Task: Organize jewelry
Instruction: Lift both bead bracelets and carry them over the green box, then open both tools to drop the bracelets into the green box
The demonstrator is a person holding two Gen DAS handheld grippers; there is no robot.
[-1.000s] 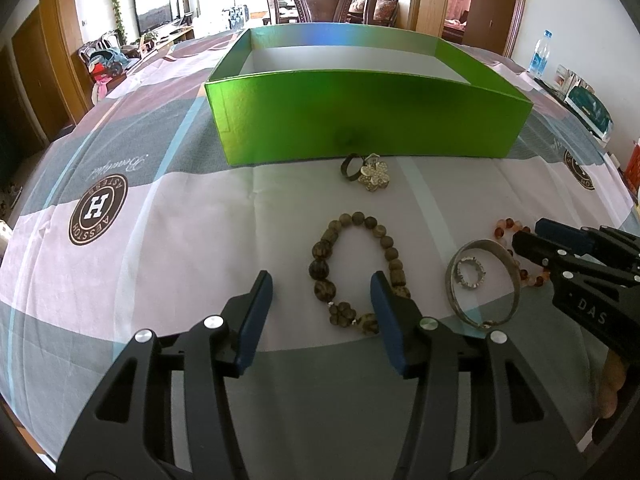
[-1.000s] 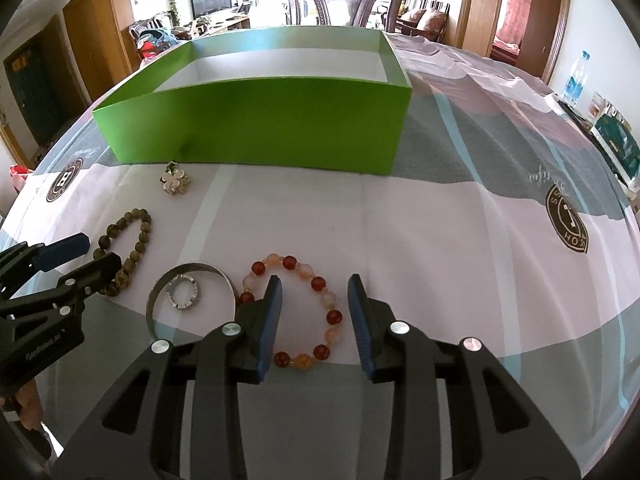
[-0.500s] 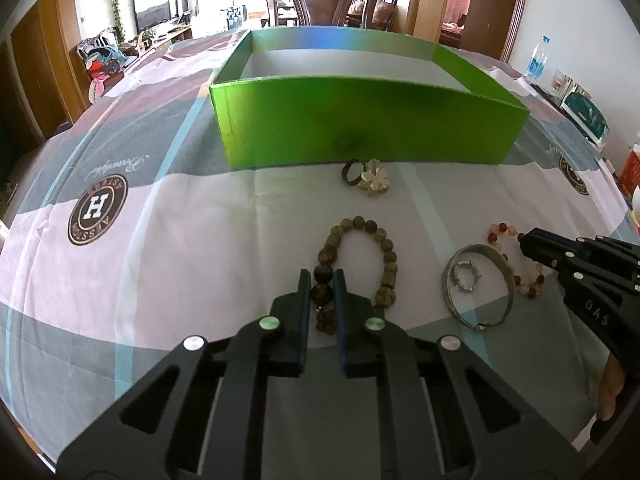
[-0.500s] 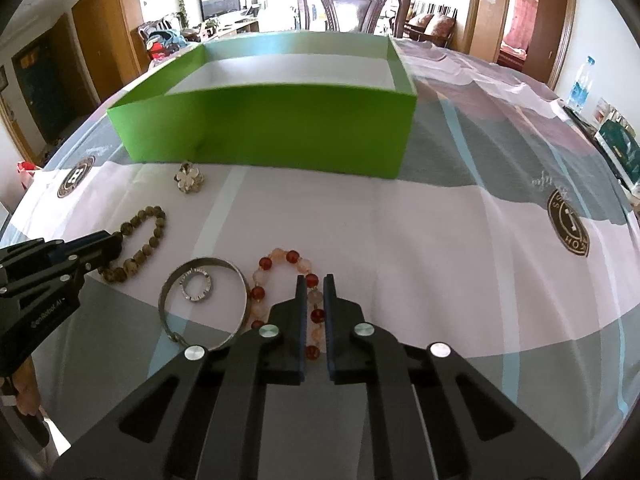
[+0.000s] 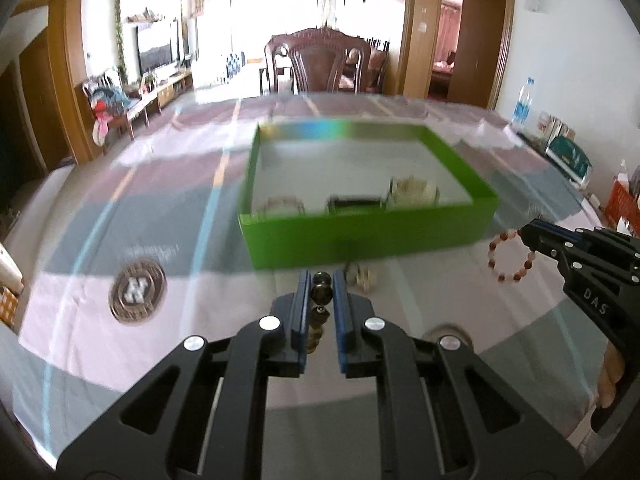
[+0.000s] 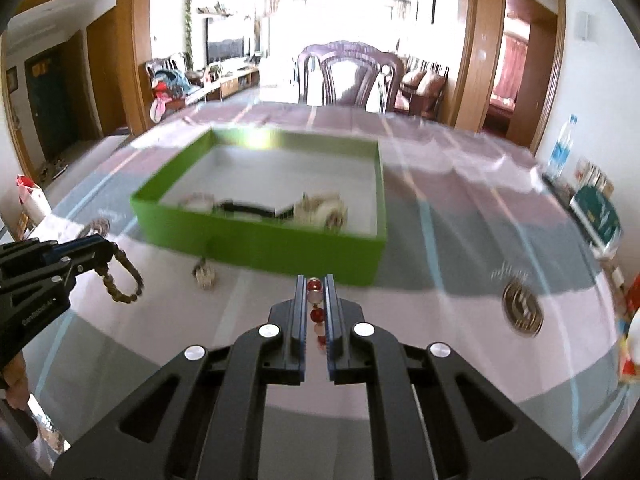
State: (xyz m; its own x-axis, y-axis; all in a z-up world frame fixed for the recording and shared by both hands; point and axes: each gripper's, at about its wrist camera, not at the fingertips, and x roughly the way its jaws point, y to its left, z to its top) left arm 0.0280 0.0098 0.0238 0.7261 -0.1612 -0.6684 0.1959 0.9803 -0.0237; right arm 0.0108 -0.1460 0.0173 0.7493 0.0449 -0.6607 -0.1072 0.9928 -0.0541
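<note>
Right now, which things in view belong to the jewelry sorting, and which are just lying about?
Part of the job:
- brown bead bracelet, held by the left gripper
- red bead bracelet, held by the right gripper
- green box
- flower ring on the tablecloth

Lying about:
- water bottle
- wooden chair

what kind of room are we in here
Most likely a home's open dining and living area: a carved wooden dining chair at the cloth-covered table, with a television on a low cabinet beyond.
</note>
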